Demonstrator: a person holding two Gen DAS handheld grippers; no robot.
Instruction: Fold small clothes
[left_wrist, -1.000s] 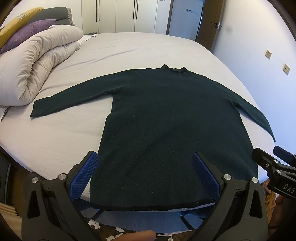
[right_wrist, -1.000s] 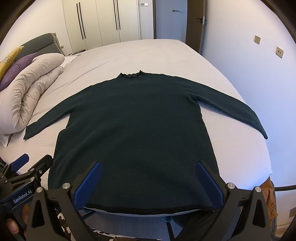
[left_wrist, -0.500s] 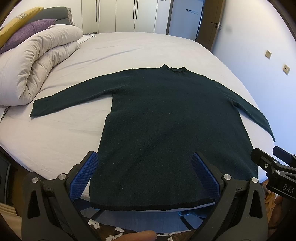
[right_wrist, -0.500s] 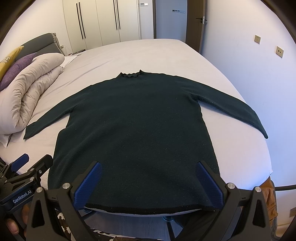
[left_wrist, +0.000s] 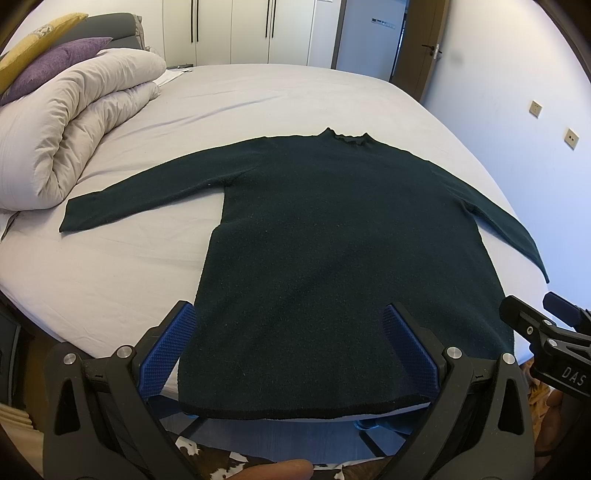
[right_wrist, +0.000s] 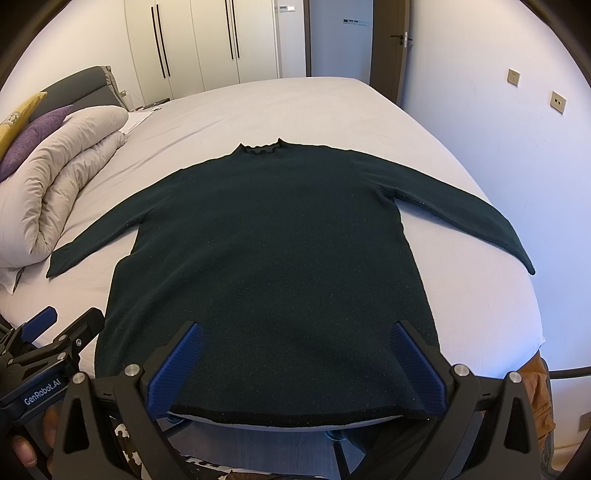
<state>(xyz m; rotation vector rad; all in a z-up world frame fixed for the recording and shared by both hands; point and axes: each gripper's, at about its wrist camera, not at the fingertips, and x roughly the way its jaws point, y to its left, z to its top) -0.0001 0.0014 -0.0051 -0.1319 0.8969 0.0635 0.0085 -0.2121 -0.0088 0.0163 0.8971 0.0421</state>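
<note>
A dark green long-sleeved sweater (left_wrist: 343, 236) lies flat on the bed, collar far, hem at the near edge, both sleeves spread out. It also shows in the right wrist view (right_wrist: 273, 251). My left gripper (left_wrist: 288, 332) is open and empty, hovering above the hem's left half. My right gripper (right_wrist: 295, 350) is open and empty, hovering above the hem's right half. The right gripper shows at the right edge of the left wrist view (left_wrist: 543, 332). The left gripper shows at the lower left of the right wrist view (right_wrist: 48, 343).
The bed (left_wrist: 295, 96) has a pale grey sheet. A rolled duvet (left_wrist: 74, 122) with purple and yellow pillows (left_wrist: 48, 62) lies at the far left. Wardrobes (right_wrist: 214, 40) and a door (right_wrist: 391, 48) stand behind. A wall (right_wrist: 517, 147) runs close along the right.
</note>
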